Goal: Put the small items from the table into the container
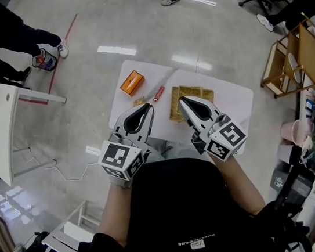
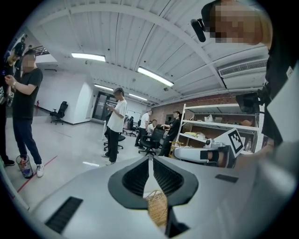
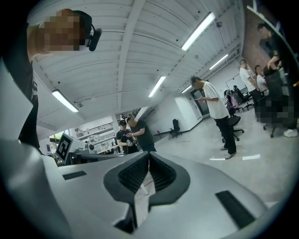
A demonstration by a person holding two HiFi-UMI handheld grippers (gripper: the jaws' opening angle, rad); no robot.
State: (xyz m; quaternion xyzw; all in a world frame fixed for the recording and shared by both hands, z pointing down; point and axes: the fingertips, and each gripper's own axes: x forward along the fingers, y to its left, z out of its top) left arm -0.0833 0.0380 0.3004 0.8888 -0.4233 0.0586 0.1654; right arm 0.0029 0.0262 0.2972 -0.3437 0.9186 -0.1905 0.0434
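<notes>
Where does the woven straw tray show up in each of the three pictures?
Head view: the woven tray lies mid-way across the white table, just ahead of the right gripper.
Left gripper view: a sliver of it shows low in the gap under the left gripper, whose jaws are shut.
Right gripper view: cannot be made out.
Shared landmark: the standing person in a white T-shirt, in both gripper views.

Glossy grey floor [image 1: 100, 19], wooden cart [image 1: 302, 51], ceiling striplights [image 2: 155, 76]
</notes>
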